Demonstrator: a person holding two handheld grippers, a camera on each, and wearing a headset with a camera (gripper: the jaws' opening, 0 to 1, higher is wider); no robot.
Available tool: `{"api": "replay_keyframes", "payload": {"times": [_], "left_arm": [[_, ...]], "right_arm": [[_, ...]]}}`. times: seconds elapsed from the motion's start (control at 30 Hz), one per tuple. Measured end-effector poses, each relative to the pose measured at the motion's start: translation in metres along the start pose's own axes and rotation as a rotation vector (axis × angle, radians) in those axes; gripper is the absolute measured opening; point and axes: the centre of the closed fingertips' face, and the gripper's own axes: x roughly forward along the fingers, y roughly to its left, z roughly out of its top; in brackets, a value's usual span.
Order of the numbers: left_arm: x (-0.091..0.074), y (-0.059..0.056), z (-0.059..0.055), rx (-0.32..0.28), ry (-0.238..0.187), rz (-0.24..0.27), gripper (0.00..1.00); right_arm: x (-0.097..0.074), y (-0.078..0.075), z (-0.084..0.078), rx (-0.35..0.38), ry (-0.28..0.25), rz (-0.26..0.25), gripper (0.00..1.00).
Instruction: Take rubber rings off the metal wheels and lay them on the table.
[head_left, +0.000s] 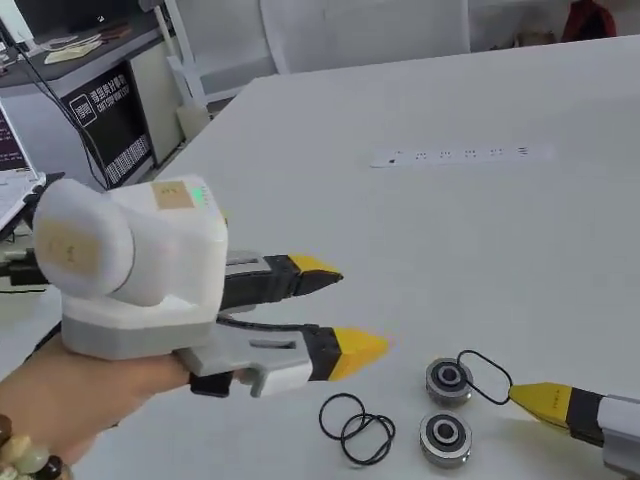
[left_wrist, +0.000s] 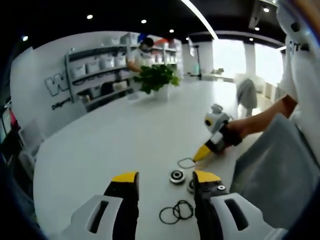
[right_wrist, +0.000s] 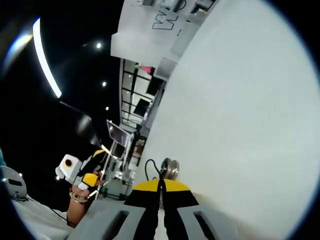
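Two metal wheels, one (head_left: 449, 379) behind the other (head_left: 445, 438), stand on the white table (head_left: 450, 250). Left of them lie two loose black rubber rings (head_left: 356, 425), overlapping. My right gripper (head_left: 525, 397) comes in from the bottom right, shut on a third rubber ring (head_left: 486, 375) whose loop reaches the far wheel's upper right edge. In the right gripper view the closed jaws pinch that ring (right_wrist: 148, 168) beside the wheel (right_wrist: 169, 168). My left gripper (head_left: 340, 305) hovers open left of the wheels, holding nothing. The left gripper view shows a wheel (left_wrist: 177, 176) and the loose rings (left_wrist: 176, 211) between its jaws.
A flat white power strip (head_left: 460, 155) lies farther back on the table. A dark desk (head_left: 70, 60) with cables stands beyond the table's left edge. In the left gripper view a potted plant (left_wrist: 156, 77) sits at the table's far end, with shelves and a person behind.
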Motion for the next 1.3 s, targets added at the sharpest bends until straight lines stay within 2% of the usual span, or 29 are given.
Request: {"api": "replay_keyframes", "payload": {"times": [0.1, 0.3, 0.4, 0.53, 0.67, 0.8, 1.0, 1.13, 1.3], "left_arm": [[-0.011, 0.000, -0.005, 0.014, 0.013, 0.011, 0.45], [-0.031, 0.004, -0.020, 0.017, 0.046, 0.036, 0.46], [-0.039, 0.002, -0.023, 0.012, 0.037, 0.034, 0.48], [-0.050, -0.001, -0.029, 0.013, 0.030, 0.030, 0.48], [-0.064, -0.002, -0.032, 0.000, 0.017, 0.029, 0.48], [-0.079, 0.003, -0.044, -0.017, 0.053, 0.054, 0.50], [-0.100, 0.006, -0.058, -0.062, 0.064, 0.073, 0.55], [-0.113, 0.012, -0.066, -0.087, 0.066, 0.094, 0.58], [-0.125, 0.015, -0.073, -0.105, 0.065, 0.110, 0.62]], "right_arm": [[-0.007, 0.009, 0.000, -0.009, -0.007, 0.014, 0.00], [-0.022, 0.018, 0.004, -0.023, -0.055, -0.004, 0.00], [-0.027, 0.024, 0.003, -0.046, -0.065, -0.017, 0.00], [-0.028, 0.033, -0.003, -0.067, -0.051, -0.027, 0.00], [-0.026, 0.049, -0.007, -0.129, -0.028, -0.027, 0.00], [-0.022, 0.072, 0.000, -0.146, -0.053, 0.018, 0.00], [-0.011, 0.095, 0.007, -0.187, -0.048, 0.038, 0.00], [-0.005, 0.102, 0.012, -0.225, -0.030, 0.042, 0.00], [0.001, 0.111, 0.011, -0.276, 0.006, 0.034, 0.00]]}}
